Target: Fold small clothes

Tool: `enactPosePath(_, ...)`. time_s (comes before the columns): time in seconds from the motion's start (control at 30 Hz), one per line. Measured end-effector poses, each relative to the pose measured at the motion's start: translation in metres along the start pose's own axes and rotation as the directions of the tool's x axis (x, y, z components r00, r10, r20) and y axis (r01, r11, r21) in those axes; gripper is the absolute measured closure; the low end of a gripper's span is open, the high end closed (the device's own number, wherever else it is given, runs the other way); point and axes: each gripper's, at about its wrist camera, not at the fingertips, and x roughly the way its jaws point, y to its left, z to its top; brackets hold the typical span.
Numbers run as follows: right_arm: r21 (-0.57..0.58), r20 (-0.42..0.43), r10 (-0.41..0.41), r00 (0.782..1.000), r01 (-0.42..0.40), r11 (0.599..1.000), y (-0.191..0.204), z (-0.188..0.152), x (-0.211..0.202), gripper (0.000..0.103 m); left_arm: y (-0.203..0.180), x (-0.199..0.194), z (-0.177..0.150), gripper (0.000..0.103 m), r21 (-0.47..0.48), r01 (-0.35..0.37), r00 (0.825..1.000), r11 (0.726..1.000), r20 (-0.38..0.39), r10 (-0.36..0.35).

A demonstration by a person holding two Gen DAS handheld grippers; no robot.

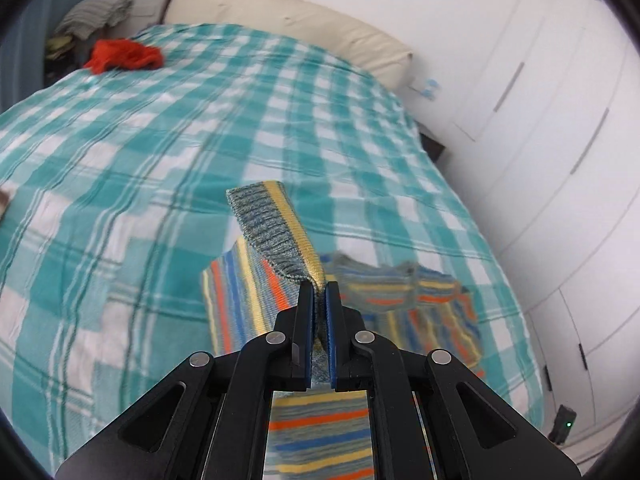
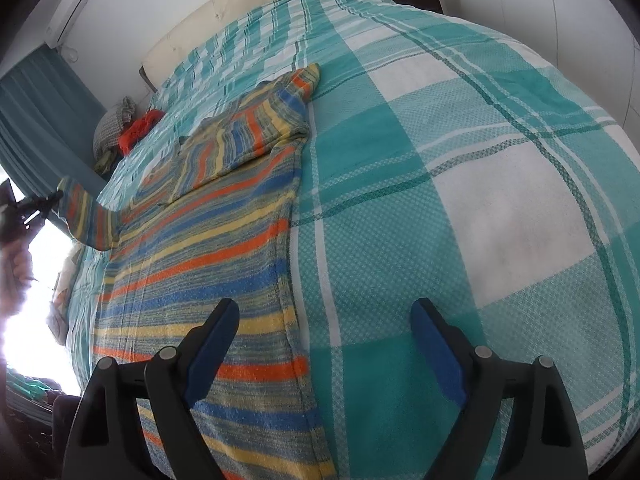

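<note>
A knit sweater (image 2: 208, 240) striped in blue, orange, yellow and grey lies spread on the teal and white checked bedspread (image 2: 480, 200). My left gripper (image 1: 319, 286) is shut on one sleeve, with the ribbed cuff (image 1: 268, 224) sticking up past the pads and the sweater's body (image 1: 420, 300) blurred beyond. In the right wrist view that left gripper (image 2: 40, 204) holds the sleeve lifted off the bed at the far left, a hand (image 2: 16, 264) beneath it. My right gripper (image 2: 324, 308) stands open low over the sweater's near right edge, nothing between its fingers.
A red garment (image 1: 124, 56) lies near the bed's far corner, beside a grey pile of clothes (image 1: 96, 14). A cream headboard (image 1: 280, 12) stands behind. White wardrobe doors (image 1: 560, 140) run along the right side. A small black device (image 1: 564, 428) sits on the floor.
</note>
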Motion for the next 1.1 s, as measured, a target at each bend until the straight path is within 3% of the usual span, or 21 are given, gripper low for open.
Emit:
enactPosePath(0.07, -0.001, 0.007, -0.002, 1.000, 0.002, 1.000, 0.001, -0.001, 0.000, 0.015, -0.041, 0.024, -0.001, 0.098, 0.062, 0.055, 0.998, 0.997, -0.029, -0.053)
enactPosePath(0.13, 0.000, 0.013, 0.000, 1.000, 0.000, 1.000, 0.000, -0.003, 0.000, 0.014, -0.073, 0.059, -0.011, 0.094, 0.115, 0.066, 0.994, 0.991, -0.090, -0.056)
enactPosePath(0.2, 0.001, 0.018, 0.004, 1.000, -0.004, 1.000, 0.000, -0.003, 0.000, 0.015, -0.091, 0.097, -0.027, 0.059, 0.128, 0.047, 0.986, 0.991, -0.168, -0.025)
enactPosePath(0.23, 0.002, 0.019, 0.007, 1.000, -0.007, 1.000, -0.001, -0.003, 0.000, 0.015, -0.096, 0.112, -0.037, 0.029, 0.130, 0.031, 0.979, 0.991, -0.204, -0.004)
enactPosePath(0.27, 0.003, 0.021, 0.011, 1.000, -0.011, 1.000, -0.001, -0.004, 0.000, 0.014, -0.098, 0.122, -0.049, 0.022, 0.137, 0.014, 0.975, 0.991, -0.220, 0.016)
enactPosePath(0.37, 0.000, 0.022, 0.021, 1.000, -0.021, 1.000, -0.003, -0.006, -0.002, 0.014, -0.102, 0.126, -0.087, 0.022, 0.171, -0.028, 0.960, 0.985, -0.270, 0.074)
enactPosePath(0.5, -0.004, 0.025, 0.031, 0.999, -0.031, 1.000, -0.005, -0.009, -0.003, 0.014, -0.099, 0.081, -0.138, 0.021, 0.254, -0.090, 0.950, 0.963, -0.269, 0.159)
enactPosePath(0.63, -0.002, 0.026, 0.030, 0.999, -0.030, 1.000, -0.004, -0.008, -0.004, 0.011, -0.099, 0.029, -0.199, 0.005, 0.405, -0.090, 0.940, 0.910, -0.267, 0.212)
enactPosePath(0.7, -0.006, 0.030, 0.027, 0.999, -0.027, 1.000, -0.002, -0.008, -0.003, 0.010, -0.105, 0.015, -0.236, 0.005, 0.545, -0.042, 0.913, 0.838, -0.320, 0.253)
enactPosePath(0.77, -0.022, 0.035, 0.015, 0.999, -0.014, 1.000, 0.001, -0.010, -0.002, 0.009, -0.112, 0.008, -0.265, 0.005, 0.683, -0.026, 0.885, 0.730, -0.325, 0.335)
enactPosePath(0.8, -0.031, 0.037, 0.008, 0.999, -0.007, 0.999, 0.003, -0.011, -0.002, 0.009, -0.112, 0.003, -0.276, 0.005, 0.740, -0.040, 0.879, 0.671, -0.294, 0.376)
enactPosePath(0.83, -0.039, 0.040, 0.001, 0.999, 0.001, 0.999, 0.004, -0.012, -0.002, 0.009, -0.111, -0.001, -0.282, 0.004, 0.772, -0.061, 0.877, 0.633, -0.261, 0.403)
enactPosePath(0.87, -0.046, 0.042, -0.006, 0.999, 0.008, 0.999, 0.006, -0.012, -0.002, 0.009, -0.108, -0.004, -0.281, 0.003, 0.781, -0.079, 0.877, 0.619, -0.241, 0.416)
enactPosePath(0.9, -0.050, 0.043, -0.011, 0.999, 0.013, 0.999, 0.007, -0.012, -0.002, 0.009, -0.101, -0.004, -0.277, 0.003, 0.774, -0.106, 0.873, 0.625, -0.229, 0.431)
enactPosePath(1.03, -0.051, 0.046, -0.014, 0.999, 0.016, 0.999, 0.006, -0.013, -0.002, 0.009, -0.062, 0.004, -0.230, 0.002, 0.667, -0.289, 0.837, 0.687, -0.172, 0.520)
enactPosePath(1.1, -0.059, 0.046, -0.017, 0.999, 0.020, 0.998, 0.007, -0.014, -0.002, 0.009, -0.042, 0.007, -0.198, 0.002, 0.615, -0.398, 0.817, 0.681, -0.100, 0.568)
